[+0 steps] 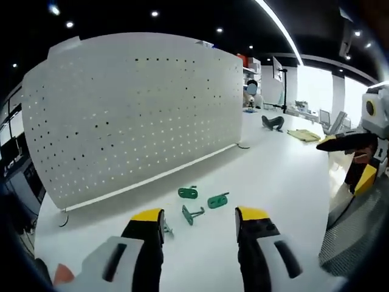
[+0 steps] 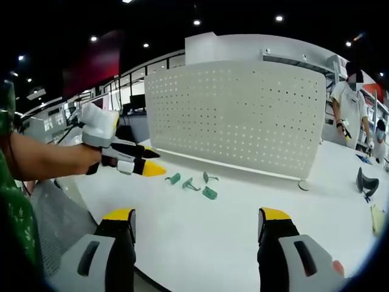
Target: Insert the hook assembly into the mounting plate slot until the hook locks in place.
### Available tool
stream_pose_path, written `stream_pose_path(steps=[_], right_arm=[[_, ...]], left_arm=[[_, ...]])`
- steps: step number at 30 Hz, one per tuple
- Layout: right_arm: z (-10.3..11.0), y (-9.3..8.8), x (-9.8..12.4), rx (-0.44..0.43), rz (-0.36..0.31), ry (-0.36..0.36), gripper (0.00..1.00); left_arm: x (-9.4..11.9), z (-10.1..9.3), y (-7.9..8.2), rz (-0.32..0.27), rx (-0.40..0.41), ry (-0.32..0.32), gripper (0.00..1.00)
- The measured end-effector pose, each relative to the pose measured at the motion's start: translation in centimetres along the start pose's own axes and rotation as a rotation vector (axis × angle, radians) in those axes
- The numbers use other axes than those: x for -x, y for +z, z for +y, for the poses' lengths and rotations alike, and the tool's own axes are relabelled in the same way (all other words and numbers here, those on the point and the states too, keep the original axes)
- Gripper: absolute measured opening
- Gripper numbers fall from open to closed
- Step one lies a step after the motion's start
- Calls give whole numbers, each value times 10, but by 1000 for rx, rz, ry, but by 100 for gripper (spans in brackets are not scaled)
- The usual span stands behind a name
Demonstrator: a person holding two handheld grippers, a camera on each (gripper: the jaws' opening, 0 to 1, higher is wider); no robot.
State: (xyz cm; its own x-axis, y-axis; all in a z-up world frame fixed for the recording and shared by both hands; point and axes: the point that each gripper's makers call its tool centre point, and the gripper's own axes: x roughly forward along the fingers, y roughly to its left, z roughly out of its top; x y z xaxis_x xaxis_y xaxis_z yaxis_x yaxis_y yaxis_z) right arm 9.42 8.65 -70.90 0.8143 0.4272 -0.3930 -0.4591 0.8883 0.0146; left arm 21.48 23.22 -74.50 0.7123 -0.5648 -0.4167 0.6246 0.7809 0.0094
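— Hooks (image 1: 192, 213) where?
— Lying on white table (image 1: 273, 182), in small green group, just in front of pegboard (image 1: 134, 115). In left gripper view: one flat plate (image 1: 188, 193) nearest the board, second plate (image 1: 217, 200) just beside it to the right, one hook with bent stem closer to the jaws. Also one small grey piece (image 1: 167, 230) touching or just beside the left jaw tip; cannot tell which.
— And from the other side?
— In right gripper view, same green parts (image 2: 192, 184) near the board's foot, well apart from that view's own jaws.
— Left gripper (image 1: 199, 222)?
— Jaws wide apart, yellow tips low over the table, nothing between them. Also seen in right gripper view (image 2: 149, 163), held by a bare forearm, hanging near the green parts.
— Right gripper (image 2: 197, 222)?
— Also spread wide, holding nothing, above bare table. Seen at the right edge of left gripper view (image 1: 340, 141).
— Around?
— Board standing upright on small feet. Dark object (image 2: 366, 182) farther on the table. Person (image 2: 352, 106) standing behind the board's right end.
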Motion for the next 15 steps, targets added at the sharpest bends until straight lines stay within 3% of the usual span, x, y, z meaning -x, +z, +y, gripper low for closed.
stream_pose_path(steps=[6, 8, 11, 15], right_arm=[[0, -1, 0, -2, 3, -1, 84], [-1, -1, -1, -4, 4, -1, 84], [-1, -2, -1, -4, 6, -2, 84], [-1, -2, -1, -8, 7, -4, 84]], left_arm=[[-17, 6, -7, 23, -22, 8, 44], [-21, 8, -21, 116, -15, 5, 41], [-29, 9, -11, 56, -30, 4, 41], [-38, 11, -19, 102, -23, 2, 39]])
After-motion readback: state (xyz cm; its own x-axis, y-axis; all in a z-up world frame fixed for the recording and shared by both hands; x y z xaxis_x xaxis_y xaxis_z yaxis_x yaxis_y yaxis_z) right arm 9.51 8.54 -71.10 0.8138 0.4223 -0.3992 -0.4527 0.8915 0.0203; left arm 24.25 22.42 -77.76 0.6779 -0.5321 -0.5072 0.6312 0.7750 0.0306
